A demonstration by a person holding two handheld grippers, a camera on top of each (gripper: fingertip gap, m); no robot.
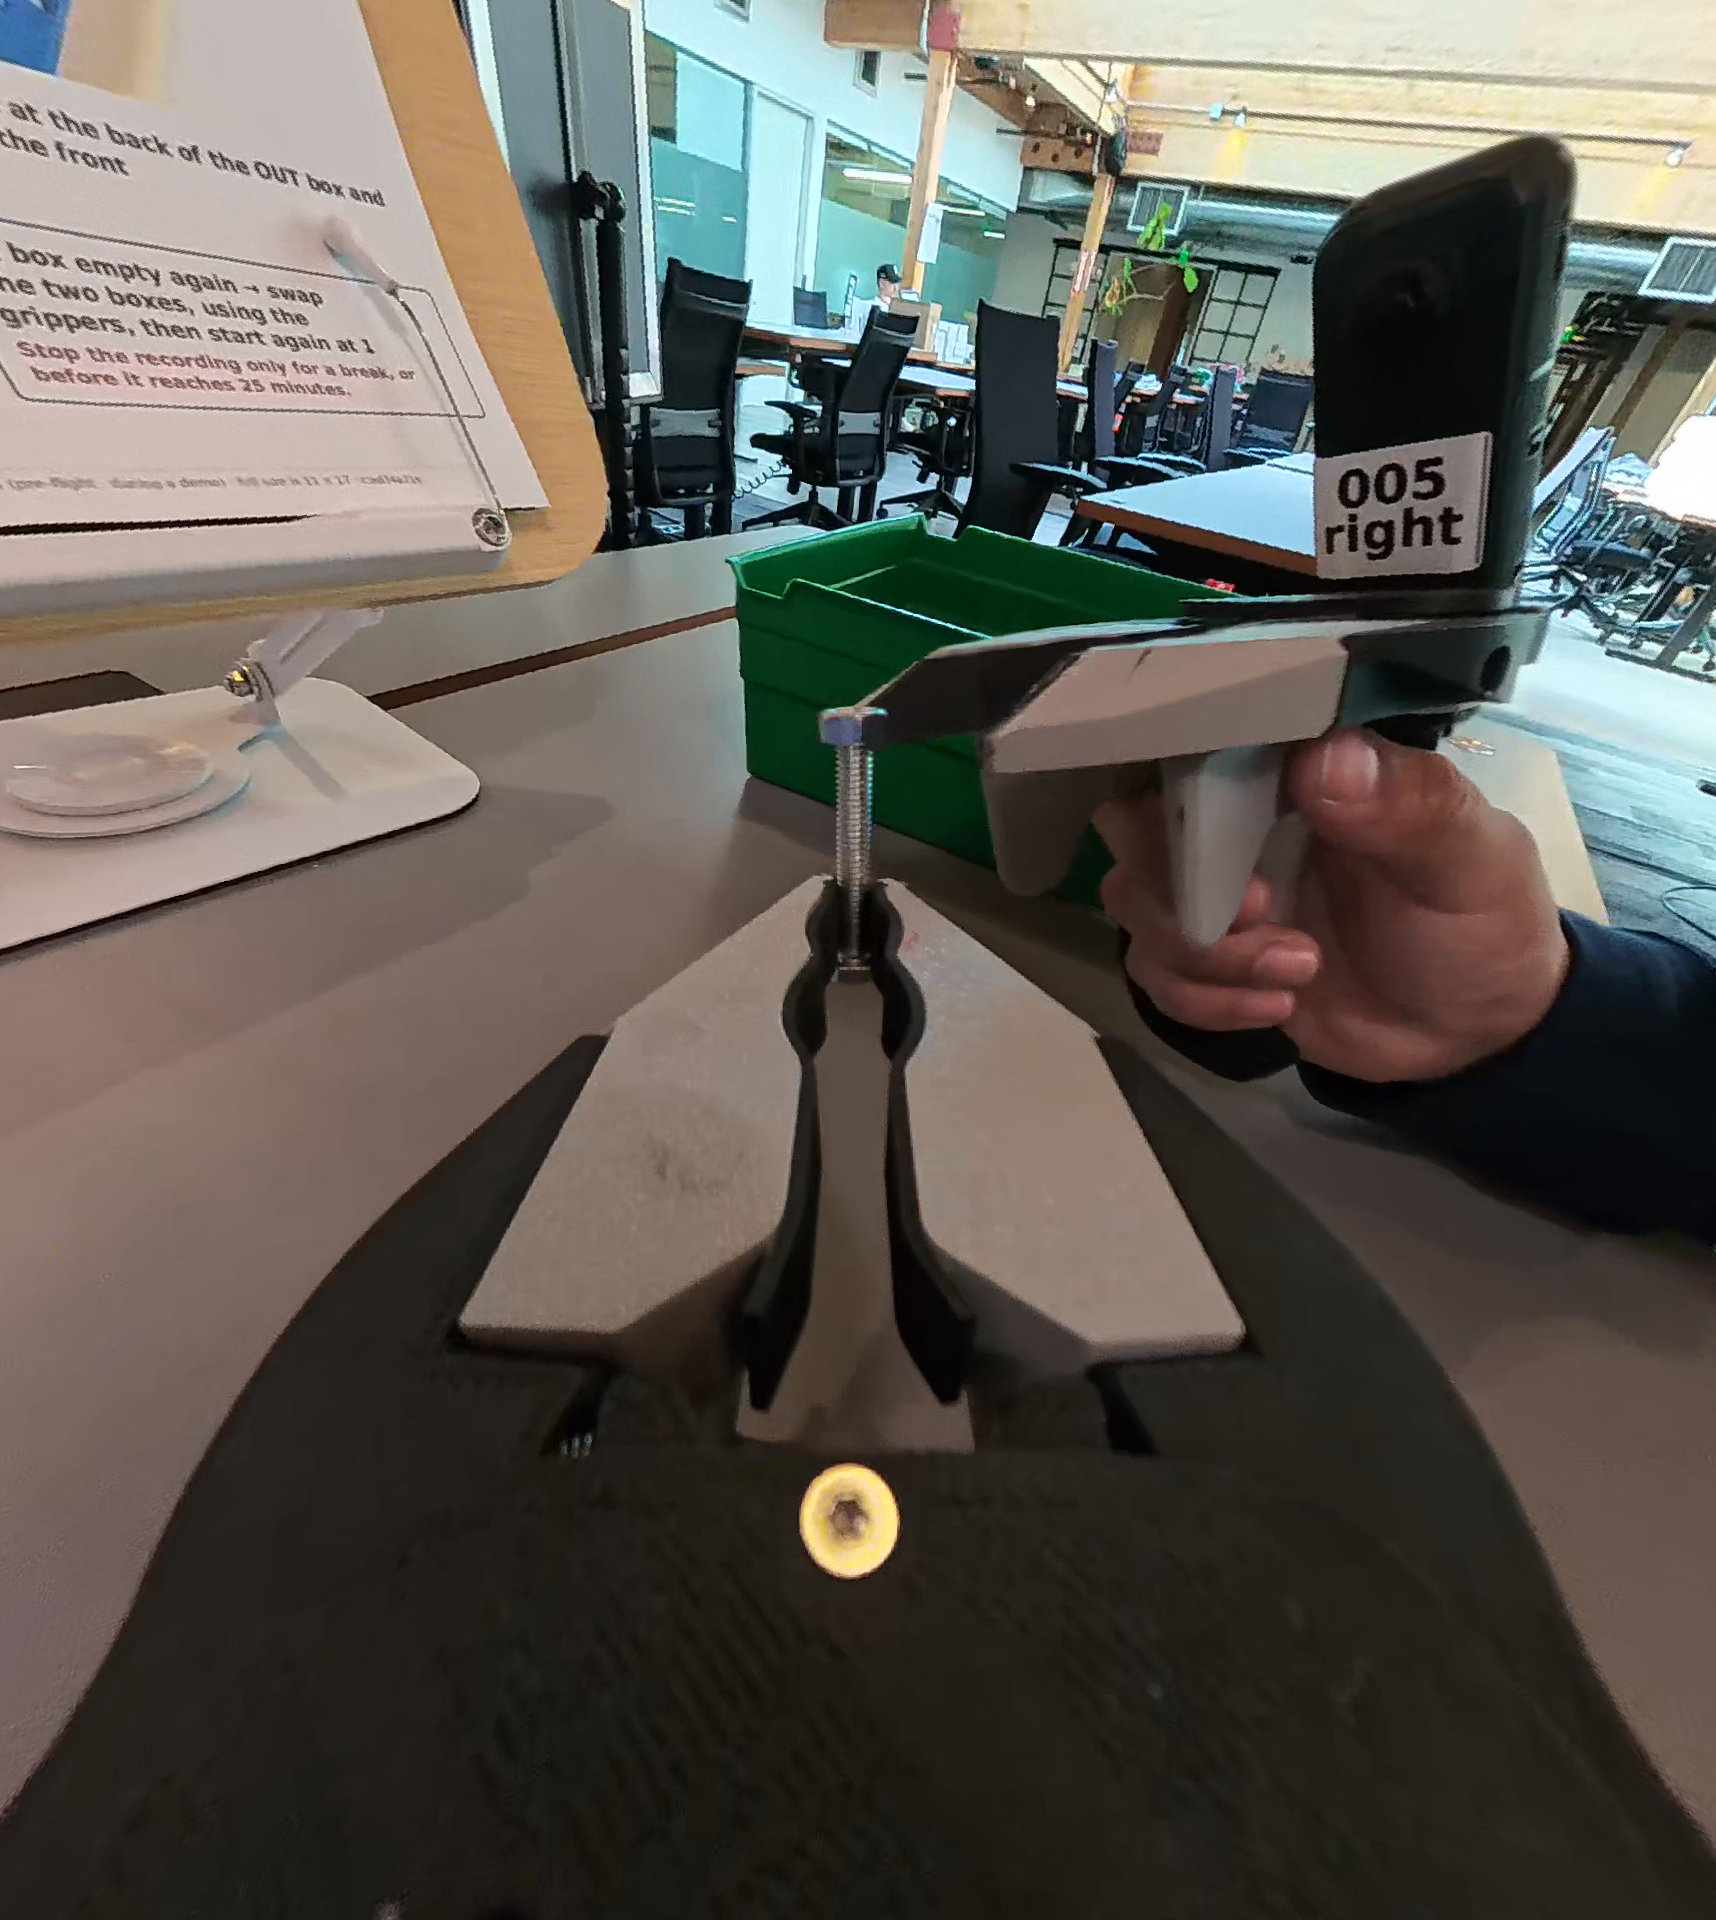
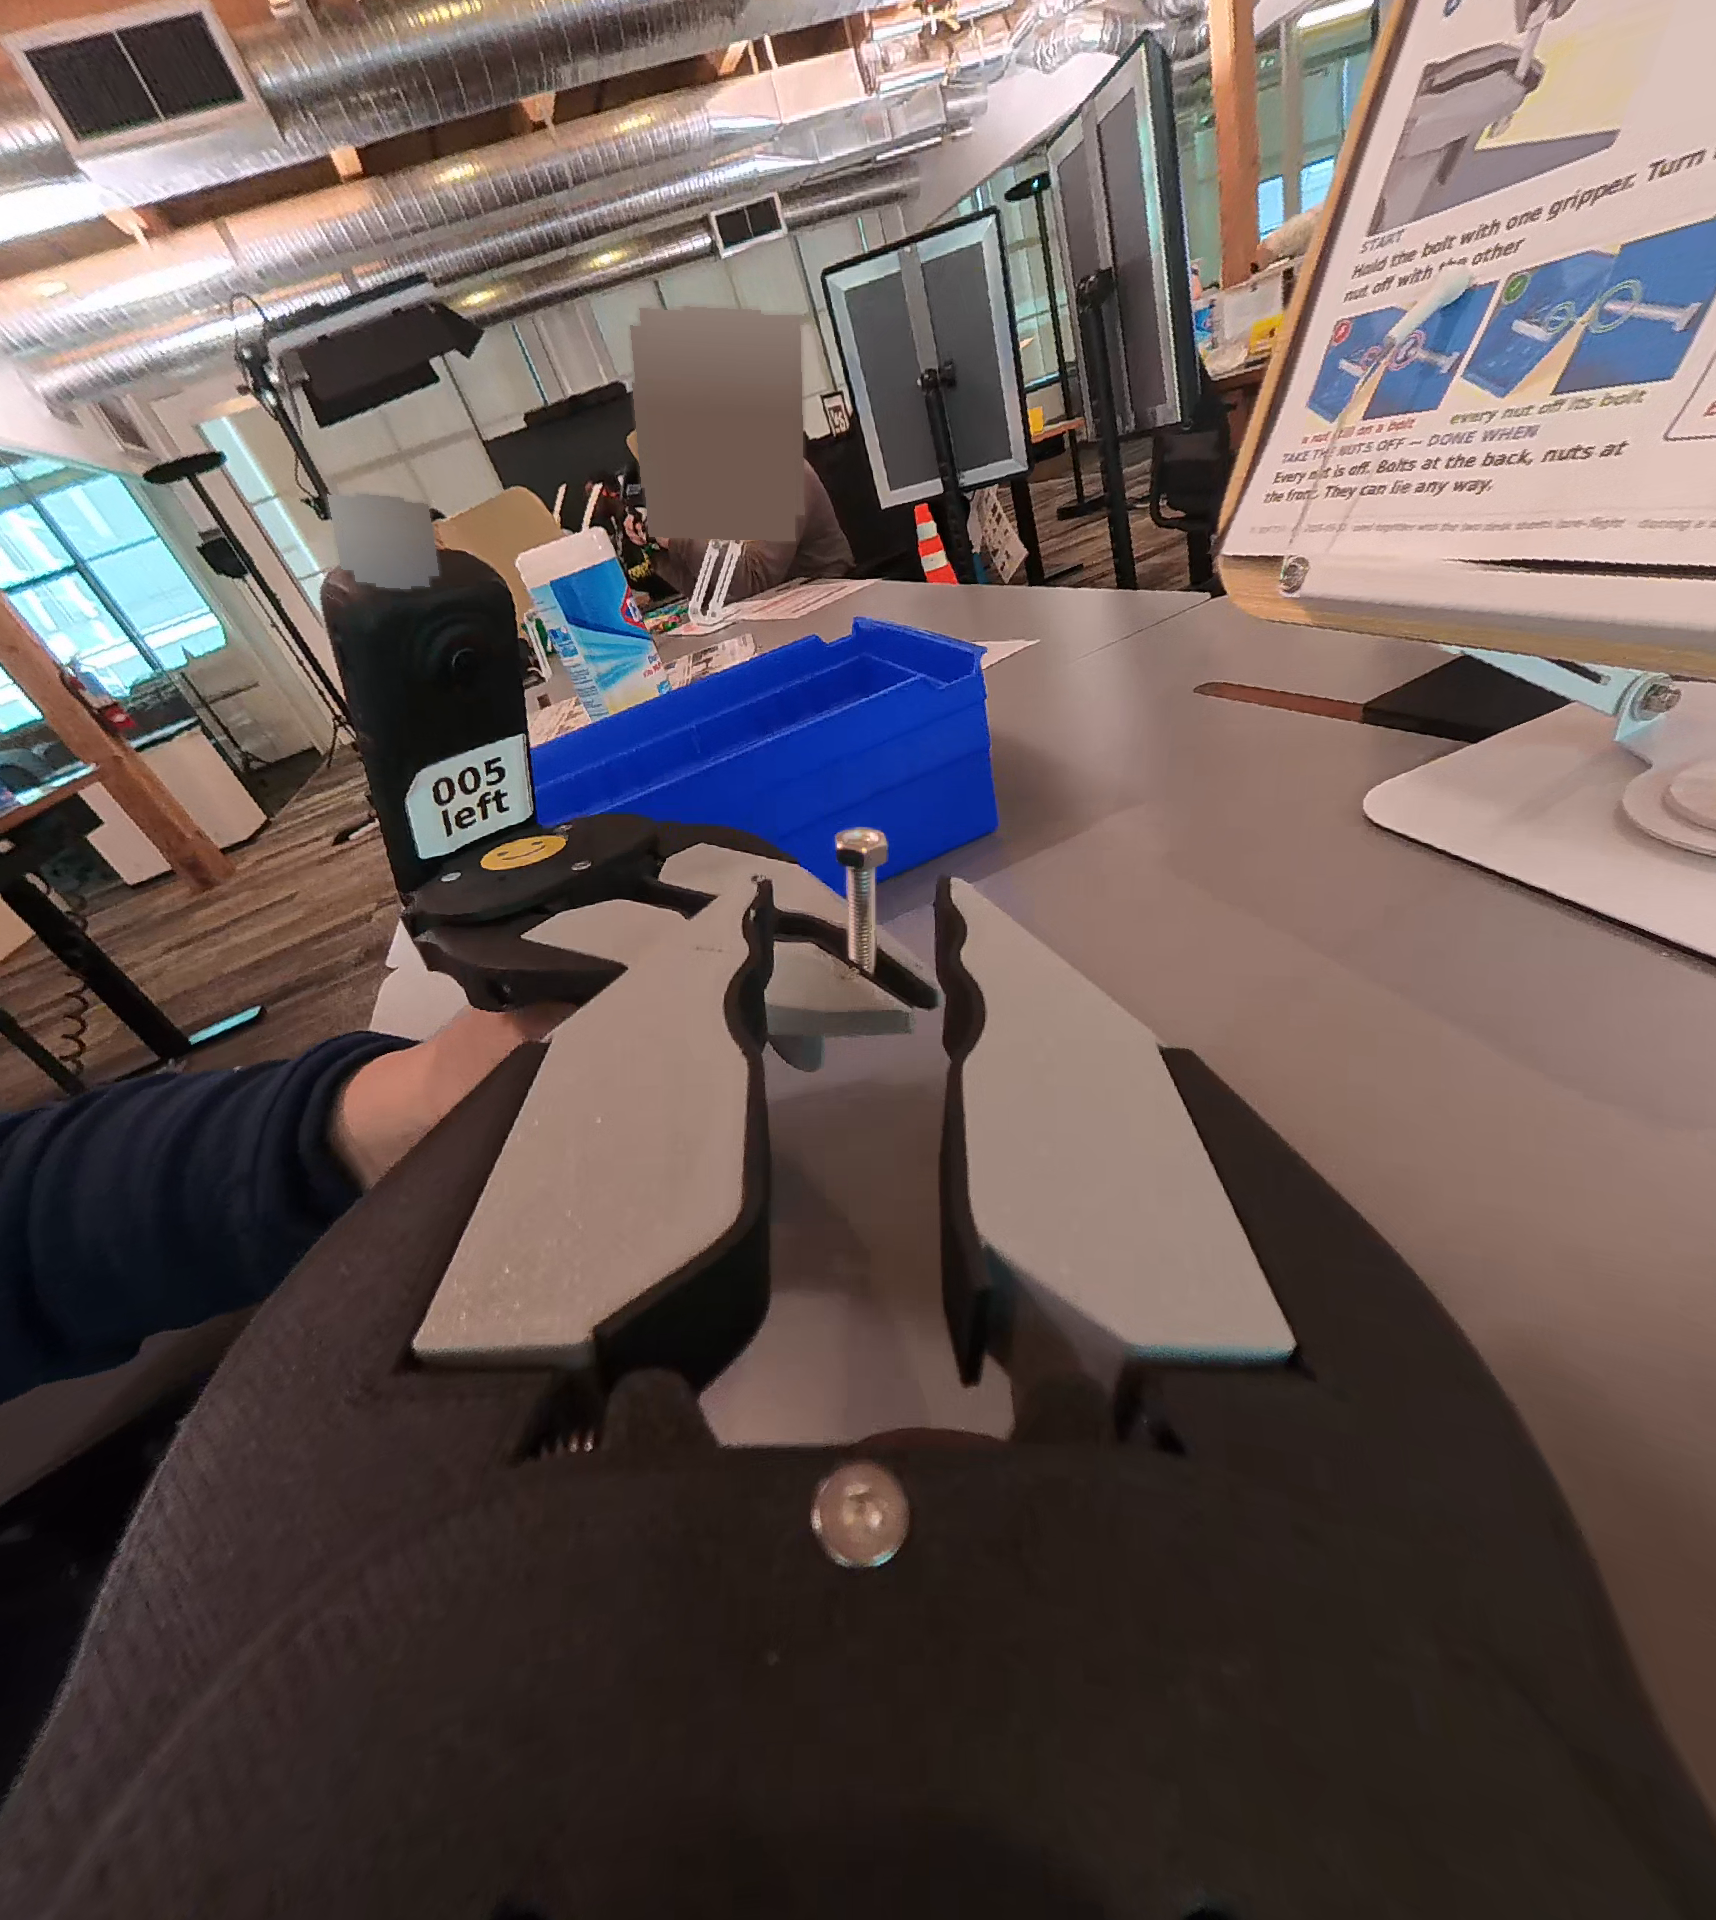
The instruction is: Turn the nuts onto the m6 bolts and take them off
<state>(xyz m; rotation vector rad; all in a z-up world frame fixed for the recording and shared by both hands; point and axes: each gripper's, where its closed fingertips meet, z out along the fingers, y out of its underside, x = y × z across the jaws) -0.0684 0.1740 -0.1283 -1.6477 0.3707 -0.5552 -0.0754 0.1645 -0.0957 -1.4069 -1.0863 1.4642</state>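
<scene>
A silver M6 bolt (image 1: 848, 821) stands upright, hex head on top. My left gripper (image 1: 849, 896) is shut on its lower end, where a small nut (image 1: 849, 972) sits between the fingers. My right gripper (image 2: 854, 891) is open, its jaws spread on either side of the bolt (image 2: 860, 896), level with the shaft and apart from it. In the left wrist view the right gripper (image 1: 898, 717) comes in from the right with its fingertips next to the bolt head. In the right wrist view the left gripper (image 2: 875, 987) holds the bolt from the left.
A green bin (image 1: 833, 644) stands behind the bolt on the grey table (image 1: 158, 1091). A blue bin (image 2: 781, 748) sits beyond the left gripper. An instruction sheet on a white stand (image 1: 210, 790) is at the table's back, also in the right wrist view (image 2: 1560, 312). The grippers are tip to tip, or close to it.
</scene>
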